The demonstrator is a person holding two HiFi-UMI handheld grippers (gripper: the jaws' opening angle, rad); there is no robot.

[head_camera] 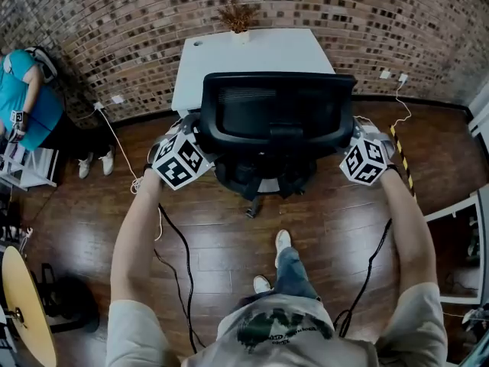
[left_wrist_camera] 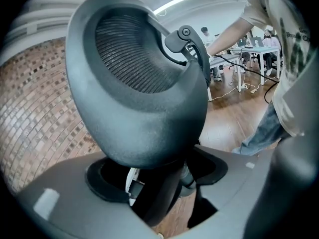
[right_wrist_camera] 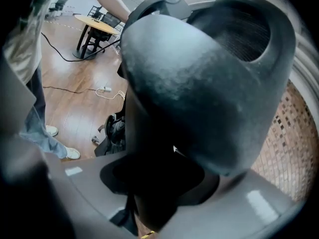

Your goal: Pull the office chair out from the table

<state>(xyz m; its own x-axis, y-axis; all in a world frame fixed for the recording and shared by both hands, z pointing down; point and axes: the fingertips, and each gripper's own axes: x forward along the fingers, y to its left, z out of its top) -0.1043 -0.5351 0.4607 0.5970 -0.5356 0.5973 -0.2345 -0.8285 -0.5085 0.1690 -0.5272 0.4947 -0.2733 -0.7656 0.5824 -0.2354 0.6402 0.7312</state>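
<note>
A black office chair (head_camera: 275,113) with a mesh back stands on the wood floor just in front of the white table (head_camera: 221,60). My left gripper (head_camera: 197,131) is shut on the left edge of the backrest, and my right gripper (head_camera: 354,132) is shut on its right edge. In the left gripper view the backrest's rounded rim (left_wrist_camera: 139,108) fills the space between the jaws of the left gripper (left_wrist_camera: 159,185). The right gripper view shows the same rim (right_wrist_camera: 199,83) wedged between the jaws of the right gripper (right_wrist_camera: 159,183). The seat and the base are mostly hidden under the backrest.
A brick wall runs behind the table, which carries a small dried plant (head_camera: 238,17). A person in a teal top (head_camera: 23,90) sits at the far left. Cables (head_camera: 183,258) trail over the floor by my feet (head_camera: 281,243). A round wooden tabletop (head_camera: 27,304) is lower left, white furniture (head_camera: 458,220) right.
</note>
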